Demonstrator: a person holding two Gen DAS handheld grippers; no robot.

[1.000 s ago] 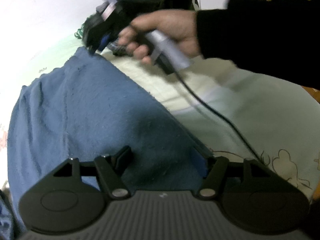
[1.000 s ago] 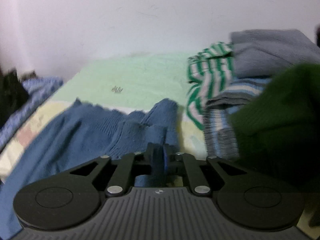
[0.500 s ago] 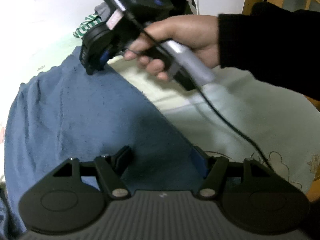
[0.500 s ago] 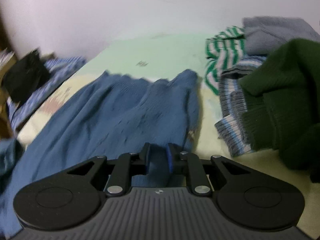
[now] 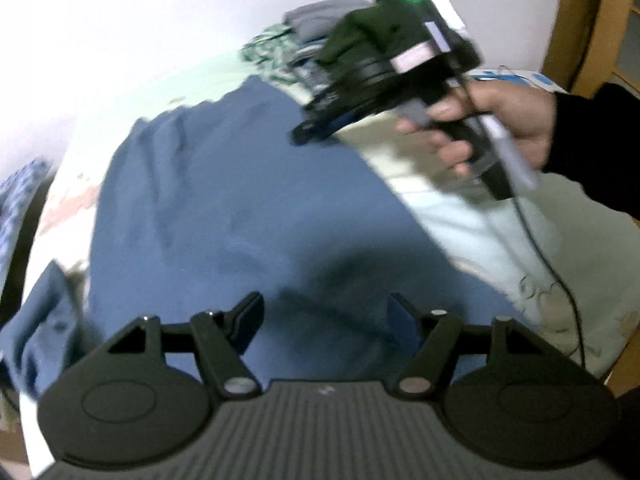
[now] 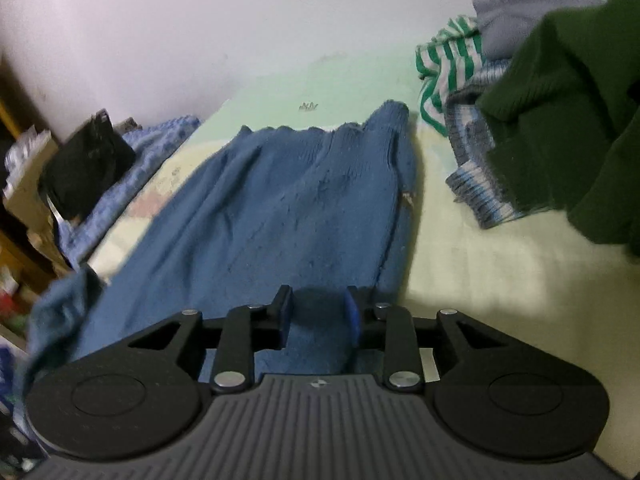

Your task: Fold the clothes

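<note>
Two tools show. Left tool point(image 5: 326, 322), at the bottom of its own view, has its jaws well apart over the near end of one blue sweater point(image 5: 224, 208), clamped on nothing. Right tool point(image 6: 319, 312) has its jaws apart too, a narrower gap, with blue knit showing between them; whether the pads touch the cloth cannot be told. From the left wrist view the right tool is seen from outside, held in one hand point(image 5: 496, 120) with a black sleeve point(image 5: 596, 152) behind it, a green light on top and one black cable point(image 5: 560, 280) trailing across the bed point(image 6: 480, 260); motion blur hides its tips.

One sweater lies spread flat along the bed, its ribbed hem toward the far edge by the wall point(image 6: 200, 20), its right side close to the clothes pile. One part, perhaps a sleeve, droops over the bed's left edge, blurred.

At the bed's far right corner the pile counts four garments: one dark green knit point(image 6: 560, 120), one green-and-white striped piece point(image 6: 448, 64), one grey-blue piece point(image 6: 520, 16) on top, and one blue-white striped knit point(image 6: 480, 184) beneath. The green knit is cut off by the frame.

At the left edge lie a patterned blue cloth point(image 6: 132, 176) and one black object point(image 6: 84, 160), too blurred to name.
</note>
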